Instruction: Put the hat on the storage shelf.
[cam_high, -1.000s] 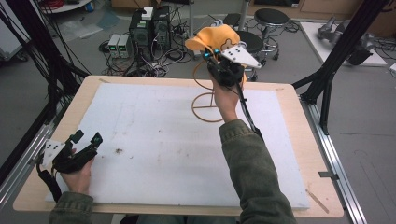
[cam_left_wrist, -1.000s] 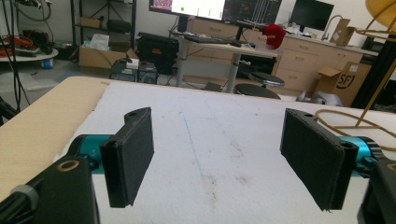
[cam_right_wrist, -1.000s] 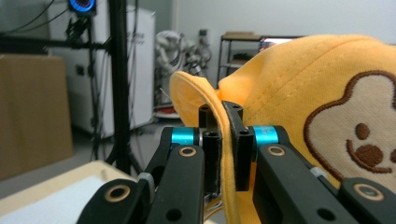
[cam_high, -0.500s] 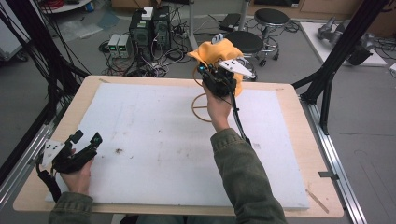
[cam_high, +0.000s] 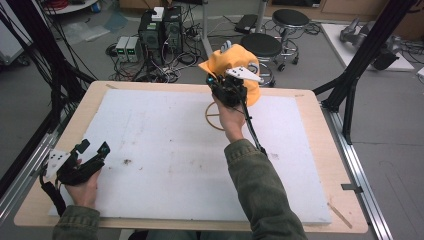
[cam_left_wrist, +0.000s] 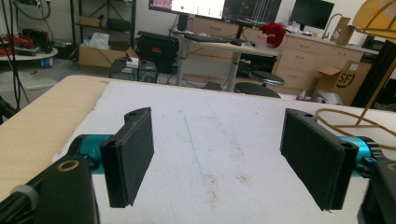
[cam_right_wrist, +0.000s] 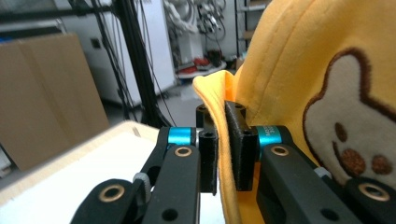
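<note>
Workshop clutter rings a wooden table (cam_high: 320, 150) topped with a white foam sheet (cam_high: 165, 150), and above its far edge hangs a yellow cap (cam_high: 227, 60) with a bear face stitched on it (cam_right_wrist: 355, 135). It is held off the surface by the right gripper (cam_right_wrist: 223, 144), whose jaws pinch a fold of the cap's fabric between their pads; the jaws have eased apart by a hair, with the cloth between them. In the high view the cap sits on or against the top of a thin wire stand (cam_high: 216, 116), though whether it rests there cannot be told; the stand's round base lies on the foam just beside the person's right hand (cam_high: 231, 120), and a black cable (cam_high: 252, 131) runs from the gripper along the green sleeve (cam_high: 260, 195). Well apart, at the near left corner, the left gripper (cam_left_wrist: 217, 161) rests low over the foam in the left hand (cam_high: 82, 187), its jaws spread wide with nothing between them; past them the sheet shows dark specks (cam_left_wrist: 243, 178) and a faint line. From there the wire stand's base and slanted rod (cam_left_wrist: 359, 122) appear at the right. Beyond the table stand two round stools (cam_high: 290, 17), a pair of computer towers (cam_high: 161, 30) amid tangled cables on the grey floor, black frame struts (cam_high: 365, 55), and, in the left gripper view, a desk with monitors (cam_left_wrist: 219, 9), a red cap (cam_left_wrist: 274, 33) and cardboard boxes (cam_left_wrist: 343, 81).
</note>
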